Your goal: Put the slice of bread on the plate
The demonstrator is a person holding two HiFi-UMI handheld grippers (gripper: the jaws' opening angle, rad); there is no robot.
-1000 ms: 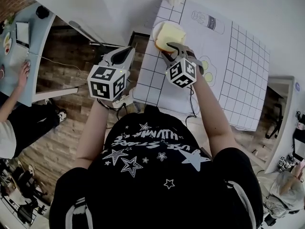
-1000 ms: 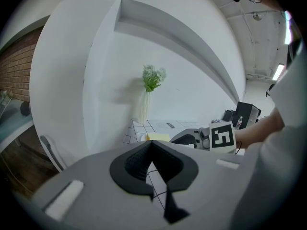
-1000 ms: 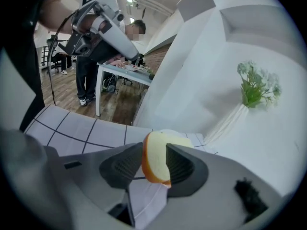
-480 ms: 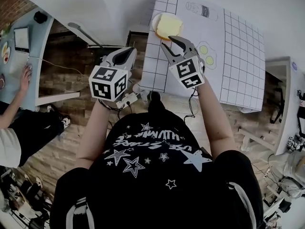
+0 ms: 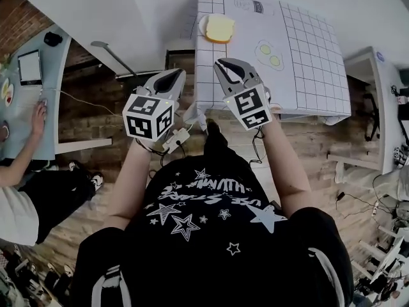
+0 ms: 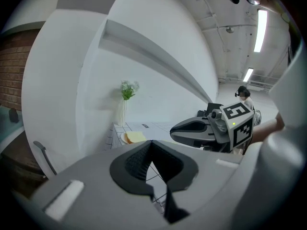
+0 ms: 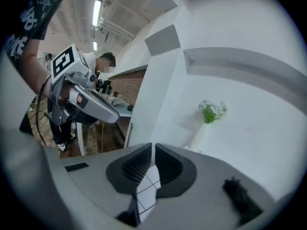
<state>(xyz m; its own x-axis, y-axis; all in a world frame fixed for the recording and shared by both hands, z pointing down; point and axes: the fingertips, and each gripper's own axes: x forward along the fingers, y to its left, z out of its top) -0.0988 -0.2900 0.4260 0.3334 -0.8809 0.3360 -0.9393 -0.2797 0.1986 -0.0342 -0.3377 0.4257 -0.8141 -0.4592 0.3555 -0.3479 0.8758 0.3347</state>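
The slice of bread lies on the white plate at the table's far left corner, and it also shows small in the left gripper view. Both grippers hang in the air on the near side of the table, well back from the plate. My right gripper is shut; its jaws have just been closing with nothing between them. My left gripper is shut and empty too.
The table carries a white grid mat with two printed fried eggs. A vase with flowers stands at its far edge by the wall. A person sits at a desk on the left, over a wooden floor.
The right gripper has drawn back from the bread on the plate towards the person and upward, and its open jaws have shut. The left gripper has pulled back as well.
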